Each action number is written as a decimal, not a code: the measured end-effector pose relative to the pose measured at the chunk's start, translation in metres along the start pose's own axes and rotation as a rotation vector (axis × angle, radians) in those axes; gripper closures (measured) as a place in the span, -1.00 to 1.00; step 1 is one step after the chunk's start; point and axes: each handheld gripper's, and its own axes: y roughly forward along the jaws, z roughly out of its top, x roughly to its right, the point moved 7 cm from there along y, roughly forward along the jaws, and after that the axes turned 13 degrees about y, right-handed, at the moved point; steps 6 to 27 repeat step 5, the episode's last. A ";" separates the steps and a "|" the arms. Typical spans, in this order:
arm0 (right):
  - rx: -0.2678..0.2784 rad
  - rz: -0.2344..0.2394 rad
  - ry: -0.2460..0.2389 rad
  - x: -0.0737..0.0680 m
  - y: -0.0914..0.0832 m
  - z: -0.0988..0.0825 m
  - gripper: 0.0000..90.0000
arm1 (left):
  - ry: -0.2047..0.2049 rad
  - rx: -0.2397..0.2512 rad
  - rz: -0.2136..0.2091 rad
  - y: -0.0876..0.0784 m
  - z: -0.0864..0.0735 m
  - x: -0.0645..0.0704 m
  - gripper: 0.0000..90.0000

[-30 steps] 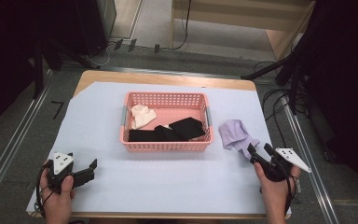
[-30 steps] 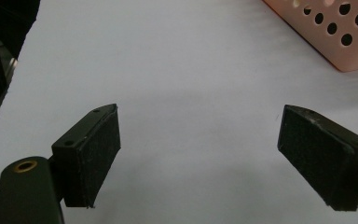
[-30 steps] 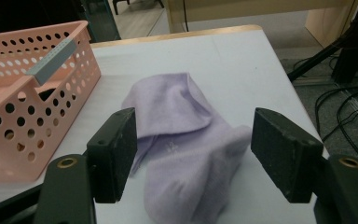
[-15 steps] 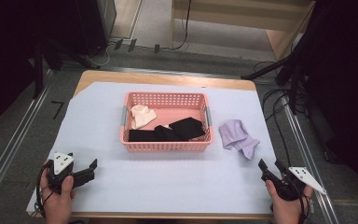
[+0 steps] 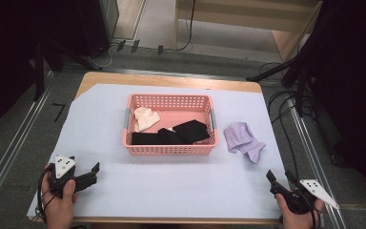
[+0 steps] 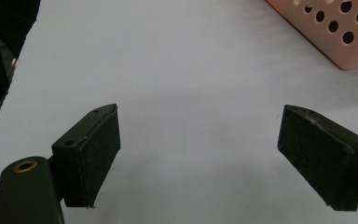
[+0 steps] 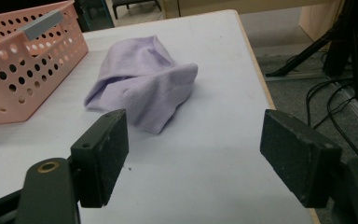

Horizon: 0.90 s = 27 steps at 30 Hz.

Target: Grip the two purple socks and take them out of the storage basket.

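Two grippers, left gripper (image 5: 91,172) and right gripper (image 5: 280,179), rest wide-jawed on the pale-covered table (image 5: 181,186) amid dark surroundings.

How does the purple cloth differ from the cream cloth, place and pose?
Place: the purple cloth lies on the white table cover, outside and right of the pink basket; the cream cloth lies inside the basket, at its far left corner.
Neighbours: the purple cloth lies alone; the cream cloth shares the basket with black cloths.
Colour: pale purple against cream.
Shared: both are crumpled, not folded flat, and neither gripper holds them.
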 end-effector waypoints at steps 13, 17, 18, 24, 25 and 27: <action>-0.016 -0.008 0.011 0.002 0.002 0.000 -0.48 | -0.004 -0.001 -0.002 0.000 0.000 0.000 -0.69; -0.016 -0.008 0.011 0.002 0.002 0.000 -0.48 | -0.004 -0.001 -0.002 0.000 0.000 0.000 -0.69; -0.016 -0.008 0.011 0.002 0.002 0.000 -0.48 | -0.004 -0.001 -0.002 0.000 0.000 0.000 -0.69; -0.016 -0.008 0.011 0.002 0.002 0.000 -0.48 | -0.004 -0.001 -0.002 0.000 0.000 0.000 -0.69; -0.016 -0.008 0.011 0.002 0.002 0.000 -0.48 | -0.004 -0.001 -0.002 0.000 0.000 0.000 -0.69; -0.016 -0.008 0.011 0.002 0.002 0.000 -0.48 | -0.004 -0.001 -0.002 0.000 0.000 0.000 -0.69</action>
